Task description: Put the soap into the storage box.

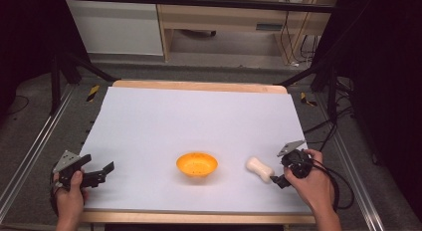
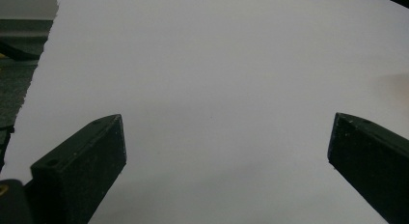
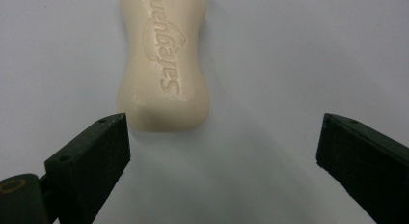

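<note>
1. Right of centre in the lower part of the high view, the bar of soap [image 1: 260, 169] lies flat on the white table cover [image 1: 199, 116], just right of the orange bowl [image 1: 197, 164] and apart from it.
2. Low right there, the right gripper [image 1: 278, 180] stands released with nothing between its jaws; in the right gripper view the soap [image 3: 164, 64] sits just beyond the left jaw tip, off-centre, so closing from here could clip one end and spin it away.
3. Smooth, waisted soap may well squirt out under a hard pinch.
4. Lower left, the left gripper [image 1: 102, 173] waits spread and empty, too far off to steady the bowl if it is nudged.
</note>
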A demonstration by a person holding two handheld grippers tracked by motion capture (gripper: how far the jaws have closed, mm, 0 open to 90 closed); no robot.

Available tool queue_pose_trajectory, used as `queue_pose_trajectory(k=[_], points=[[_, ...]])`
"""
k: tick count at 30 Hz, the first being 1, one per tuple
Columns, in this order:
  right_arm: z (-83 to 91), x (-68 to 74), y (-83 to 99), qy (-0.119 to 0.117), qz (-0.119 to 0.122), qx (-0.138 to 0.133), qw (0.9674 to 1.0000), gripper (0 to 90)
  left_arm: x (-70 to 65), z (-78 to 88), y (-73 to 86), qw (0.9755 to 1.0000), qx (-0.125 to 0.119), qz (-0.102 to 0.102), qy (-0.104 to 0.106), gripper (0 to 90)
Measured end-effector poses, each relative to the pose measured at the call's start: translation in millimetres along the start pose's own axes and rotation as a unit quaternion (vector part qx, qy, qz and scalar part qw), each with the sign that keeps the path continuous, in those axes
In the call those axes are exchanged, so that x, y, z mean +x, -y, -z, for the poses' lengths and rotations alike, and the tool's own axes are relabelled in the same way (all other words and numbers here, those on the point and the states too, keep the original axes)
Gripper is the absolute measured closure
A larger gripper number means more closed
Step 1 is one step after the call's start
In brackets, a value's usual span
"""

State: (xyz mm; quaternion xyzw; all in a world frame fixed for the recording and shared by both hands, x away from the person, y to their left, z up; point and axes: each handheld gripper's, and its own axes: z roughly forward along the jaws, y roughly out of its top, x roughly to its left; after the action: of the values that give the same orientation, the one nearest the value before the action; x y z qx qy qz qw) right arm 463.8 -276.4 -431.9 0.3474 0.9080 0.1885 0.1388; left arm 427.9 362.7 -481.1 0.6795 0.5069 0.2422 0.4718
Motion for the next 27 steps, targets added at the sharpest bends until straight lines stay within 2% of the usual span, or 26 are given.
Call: queue_pose_trajectory(k=[6,15,27], points=[[-2.0,3.6,-12.2,-0.013,0.001,0.016,0.9998,7.3,0.2,-0.1,-0.1,1.0000,0.001,-0.001,0.001,0.0],[-4.6,8.9,-27.9,0.000,0.010,0.029,0.9995,6.1,0.4,-0.3,-0.2,1.0000,0.001,-0.002,0.002,0.0],[-12.8,14.2,-41.9,-0.009,0.014,0.046,0.9988,7.7,0.3,-0.5,-0.2,1.0000,0.002,0.000,0.003,0.0]])
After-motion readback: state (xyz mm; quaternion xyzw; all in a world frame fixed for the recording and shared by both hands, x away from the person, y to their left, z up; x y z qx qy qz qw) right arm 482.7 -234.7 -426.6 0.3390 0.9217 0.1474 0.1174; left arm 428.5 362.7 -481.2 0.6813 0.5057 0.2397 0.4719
